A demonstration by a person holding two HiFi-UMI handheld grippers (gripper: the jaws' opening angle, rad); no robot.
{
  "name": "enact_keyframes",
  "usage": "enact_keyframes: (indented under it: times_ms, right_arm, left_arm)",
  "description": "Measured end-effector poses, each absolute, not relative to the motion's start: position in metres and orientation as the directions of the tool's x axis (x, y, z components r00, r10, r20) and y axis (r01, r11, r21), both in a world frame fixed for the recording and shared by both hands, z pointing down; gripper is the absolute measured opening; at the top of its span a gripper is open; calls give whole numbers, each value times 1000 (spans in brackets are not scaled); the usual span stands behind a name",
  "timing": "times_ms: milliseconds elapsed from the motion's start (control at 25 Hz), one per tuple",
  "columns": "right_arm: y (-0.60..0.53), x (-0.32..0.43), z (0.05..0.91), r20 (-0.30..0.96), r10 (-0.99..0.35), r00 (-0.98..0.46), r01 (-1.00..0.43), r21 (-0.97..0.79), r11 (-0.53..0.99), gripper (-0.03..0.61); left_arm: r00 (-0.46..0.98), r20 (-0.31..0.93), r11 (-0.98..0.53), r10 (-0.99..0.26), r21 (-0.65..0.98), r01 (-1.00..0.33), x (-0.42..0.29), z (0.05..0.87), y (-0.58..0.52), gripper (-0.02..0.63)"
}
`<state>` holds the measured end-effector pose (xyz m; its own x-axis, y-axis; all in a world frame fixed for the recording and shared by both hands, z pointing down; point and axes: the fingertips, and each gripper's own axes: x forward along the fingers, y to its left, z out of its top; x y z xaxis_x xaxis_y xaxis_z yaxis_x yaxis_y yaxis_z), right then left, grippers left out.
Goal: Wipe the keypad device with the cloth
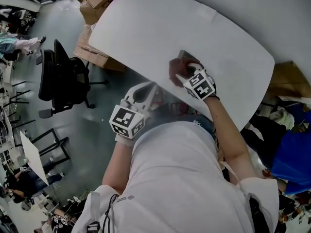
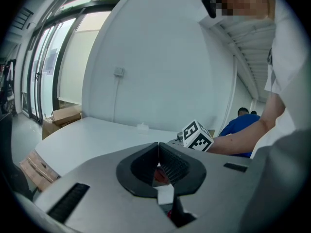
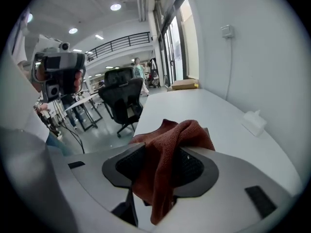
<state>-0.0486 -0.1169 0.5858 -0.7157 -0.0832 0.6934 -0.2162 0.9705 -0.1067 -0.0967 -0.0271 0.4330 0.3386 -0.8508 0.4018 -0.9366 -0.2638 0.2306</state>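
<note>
Over on the left, the left gripper hangs off the near edge of the table, jaws pressed flat together and nothing clamped between them. One marker cube rides on its back. Beyond its tips and off to the right, its own view catches the other gripper's marker cube out over the tabletop. The two grippers sit near each other but apart.

Now to the right: the right gripper is down on the table, angled downward, jaws spread wide. The cloth, rust-brown, is draped loosely in the gap. It bunches up above the pads and hangs down past them, and the pads don't pinch it. From the head view the cloth sits right at the gripper's tips. Just past it a grey corner peeks out, which looks like the keypad device, with the rest buried under the cloth. So the device lies directly in front of the right gripper, well ahead and right of the left one.

The count: two grippers, two marker cubes, one cloth, one device. There is also one small white object on the table, right of and beyond the right gripper. One black office chair stands on the floor to that gripper's left.
</note>
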Motion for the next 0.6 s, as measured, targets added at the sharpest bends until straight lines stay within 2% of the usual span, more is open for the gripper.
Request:
enact_keyframes:
  times_ms: [600]
  right_arm:
    - [-126,-21,631,711,-122,-692,-336,-168,927,176]
  left_arm:
    - [396,443,-320,-804,239,-917,-102,447,-37,11]
